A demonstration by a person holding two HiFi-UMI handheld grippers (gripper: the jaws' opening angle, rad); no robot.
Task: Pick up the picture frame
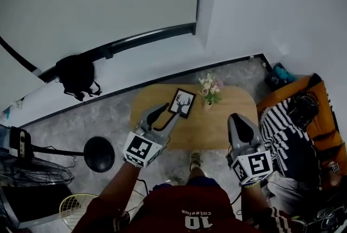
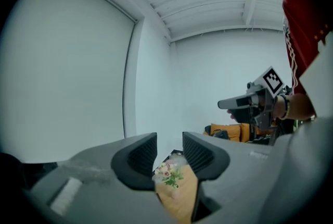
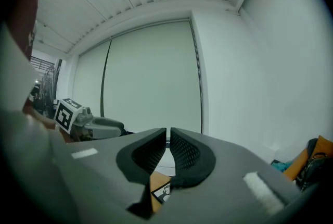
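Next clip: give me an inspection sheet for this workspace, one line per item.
Surface: oval wooden table, mostly bare.
Job's things: picture frame with an antler print, on the table's far half, not gripped.
Clutter: vase of flowers right of the frame.
Tongs: left tongs open, empty, near the frame; right tongs shut, empty, above the table's near edge.
Cables: thin dark line on the floor at left, possibly a cable, beside a fan.
Surroundings: black bag by the wall; orange seat with striped cloth at right.

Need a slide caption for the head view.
Open left gripper hovers by the picture frame beside a flower vase on the wooden table; right gripper alongside.
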